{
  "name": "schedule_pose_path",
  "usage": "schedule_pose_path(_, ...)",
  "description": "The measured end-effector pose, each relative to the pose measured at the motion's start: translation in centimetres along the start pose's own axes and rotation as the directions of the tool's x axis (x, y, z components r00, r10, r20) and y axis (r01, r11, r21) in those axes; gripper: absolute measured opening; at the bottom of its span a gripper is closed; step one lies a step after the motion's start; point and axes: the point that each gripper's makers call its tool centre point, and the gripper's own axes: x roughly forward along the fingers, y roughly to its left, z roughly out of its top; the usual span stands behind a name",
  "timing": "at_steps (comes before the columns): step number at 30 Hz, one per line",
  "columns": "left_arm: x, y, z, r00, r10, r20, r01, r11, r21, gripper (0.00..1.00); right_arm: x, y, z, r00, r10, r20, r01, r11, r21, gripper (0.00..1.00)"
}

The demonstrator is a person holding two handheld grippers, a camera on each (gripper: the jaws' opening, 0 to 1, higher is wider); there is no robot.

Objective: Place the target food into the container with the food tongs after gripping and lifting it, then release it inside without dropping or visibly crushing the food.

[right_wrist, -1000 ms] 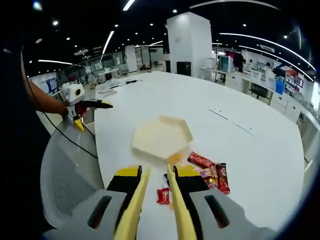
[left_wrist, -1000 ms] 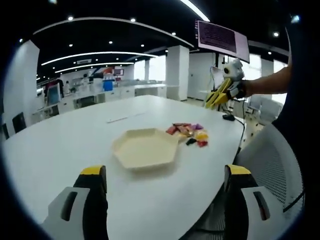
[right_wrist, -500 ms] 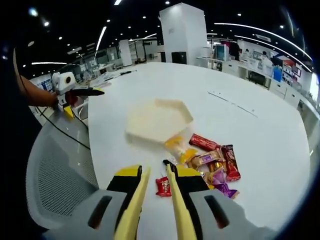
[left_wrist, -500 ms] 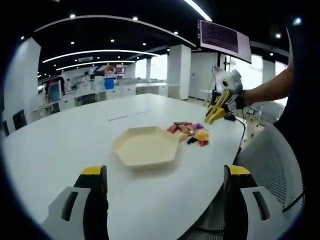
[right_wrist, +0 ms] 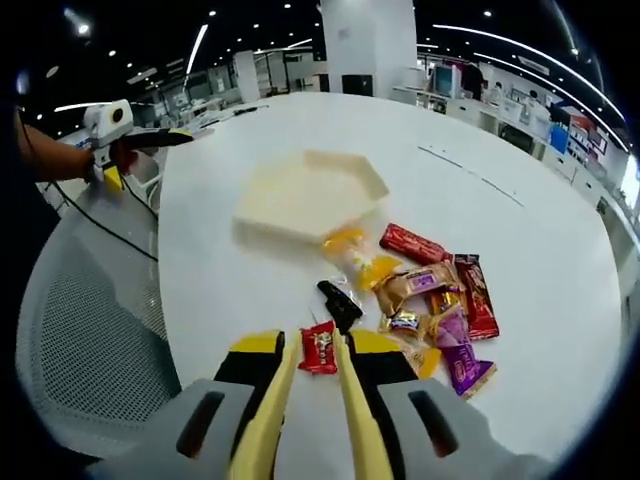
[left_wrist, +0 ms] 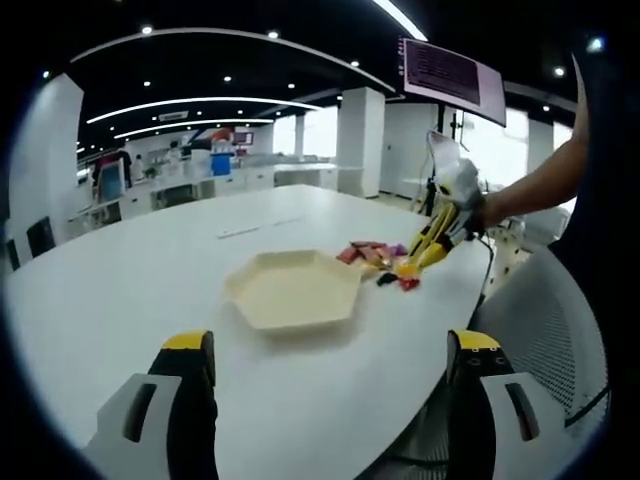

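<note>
A pale hexagonal tray (right_wrist: pixel 305 190) sits on the white table (right_wrist: pixel 520 160), with a pile of wrapped snacks (right_wrist: pixel 430 300) beside it. My right gripper (right_wrist: pixel 317 345) is shut on yellow food tongs (right_wrist: pixel 268 420). Their tips stand slightly apart, low over the table. A small red packet (right_wrist: pixel 320 352) lies between the tips, at the pile's near edge, and I cannot tell if they touch it. In the left gripper view the tray (left_wrist: pixel 293 290) and snacks (left_wrist: pixel 378 262) lie ahead. The tongs (left_wrist: pixel 428 248) reach down to the snacks. My left gripper (left_wrist: pixel 332 345) is open and holds nothing.
A grey mesh chair (right_wrist: pixel 90 330) stands at the table's edge below the right gripper. A person's arm (left_wrist: pixel 530 185) holds the right gripper (left_wrist: pixel 455 190). The left gripper (right_wrist: pixel 110 125) hangs off the table's far side. Desks and pillars fill the background.
The right gripper has come down and forward to the snack pile, so the red packet now lies between the tong tips. The left gripper has held still.
</note>
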Motion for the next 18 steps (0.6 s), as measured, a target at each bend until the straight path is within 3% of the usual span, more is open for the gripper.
schedule_pose_path(6,0.0,0.1,-0.1,1.000,0.004,-0.003,-0.004,1.000,-0.003,0.92,0.7,-0.4,-1.0,0.997,-0.023,-0.069,0.021,0.999,-0.041,0.22)
schedule_pose_path(18,0.1,0.1,-0.3,1.000,0.006,-0.014,-0.006,1.000,0.001,0.91,1.5,-0.4,-1.2,0.995,-0.010,-0.099,0.006,0.999,-0.038,0.22)
